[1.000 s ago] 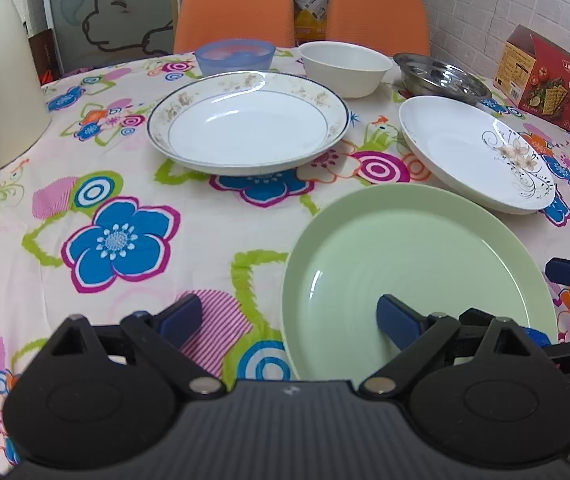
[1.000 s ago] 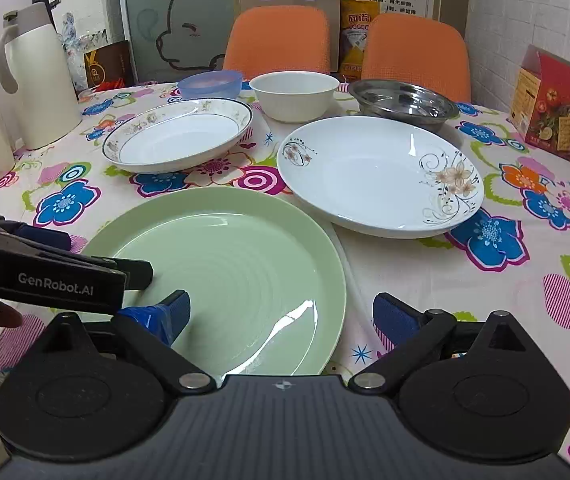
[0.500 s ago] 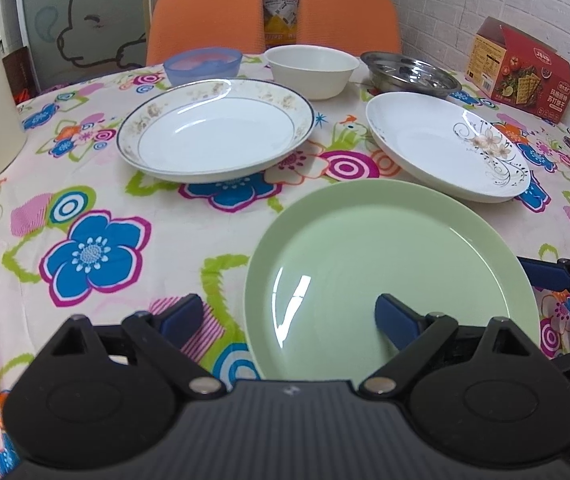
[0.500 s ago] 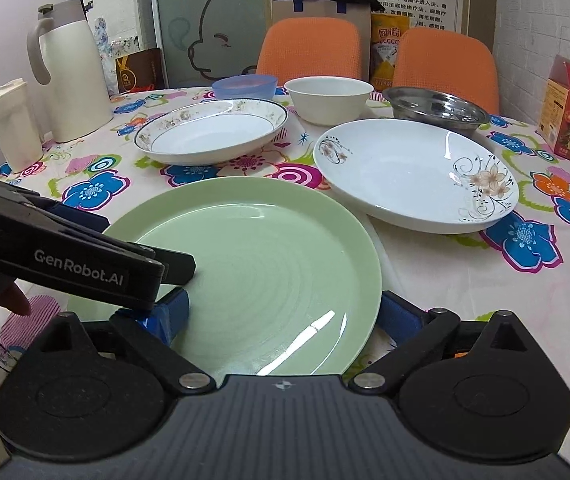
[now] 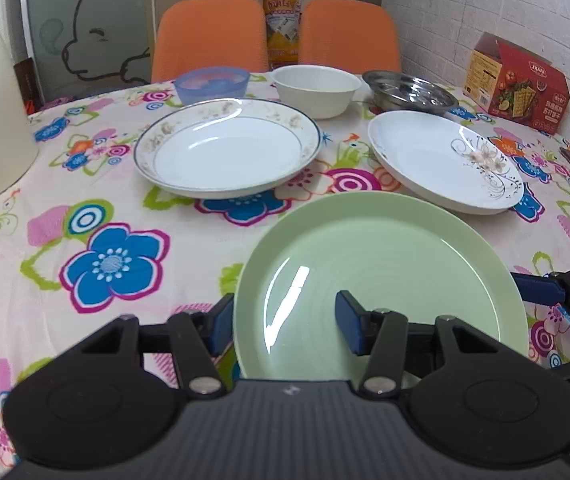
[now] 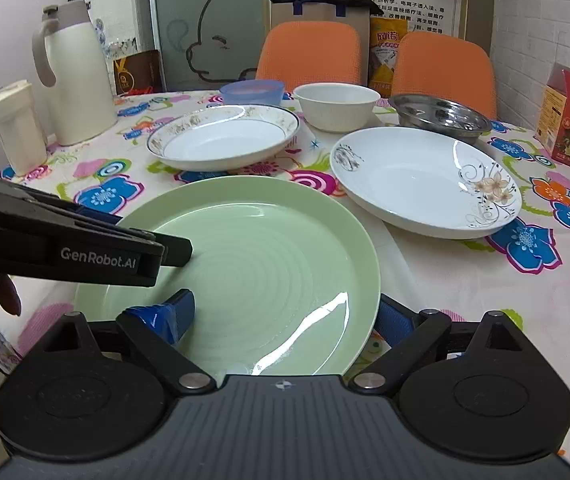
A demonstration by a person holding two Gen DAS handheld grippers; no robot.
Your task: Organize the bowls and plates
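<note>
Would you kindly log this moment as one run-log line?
left gripper: open, straddling left rim of round pale-green plate | right gripper: open, straddling right rim | plate on floral tablecloth

A plain pale green round plate (image 6: pixel 269 256) lies on a white tablecloth (image 5: pixel 65 240) printed with blue, pink and green flowers and rings. The deep white plate (image 5: pixel 229 148) has a faded brown floral rim edged with a dark line; the other white plate (image 6: pixel 425 180) bears beige blossoms with black scrolls. The chairs (image 6: pixel 313 56) are orange.
</note>
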